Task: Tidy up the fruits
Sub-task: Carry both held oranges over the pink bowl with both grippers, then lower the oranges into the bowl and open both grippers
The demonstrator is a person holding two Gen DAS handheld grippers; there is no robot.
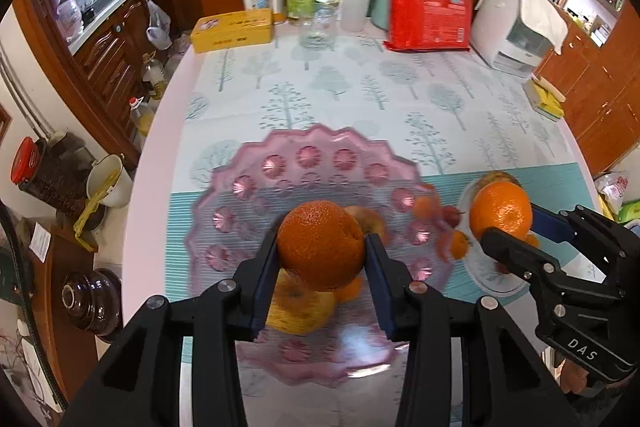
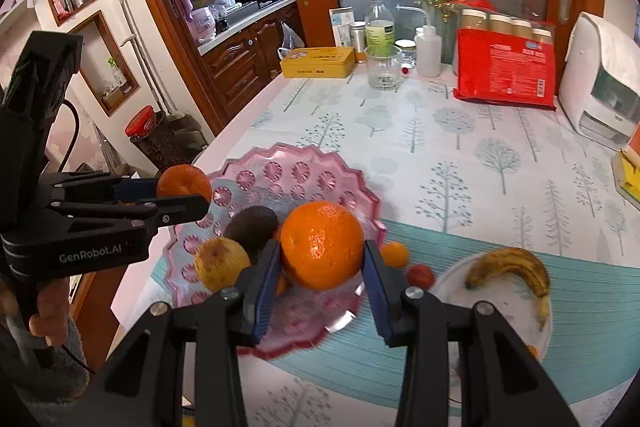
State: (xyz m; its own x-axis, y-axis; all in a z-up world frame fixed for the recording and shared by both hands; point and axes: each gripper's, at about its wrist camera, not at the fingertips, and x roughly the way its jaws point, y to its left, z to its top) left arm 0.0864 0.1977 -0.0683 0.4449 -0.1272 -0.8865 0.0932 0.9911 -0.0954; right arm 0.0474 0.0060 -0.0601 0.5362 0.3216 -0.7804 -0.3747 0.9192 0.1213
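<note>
Tree-print worktop [image 1: 360, 83], scalloped pink glass dish [image 1: 320, 147]; each tool, left [image 1: 322, 247] and right [image 2: 322, 251], clamps a dimpled orange.

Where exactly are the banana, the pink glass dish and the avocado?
banana [image 2: 510, 267]: right wrist view, the middle of its curved, browning peel.
pink glass dish [image 2: 280, 169]: right wrist view, the bare scalloped far rim.
avocado [image 2: 252, 225]: right wrist view, the dark skin at its centre.

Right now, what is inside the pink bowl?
The pink bowl holds a yellow apple and a dark avocado. A small orange fruit peeks from under the held orange, which hides the rest.
</note>
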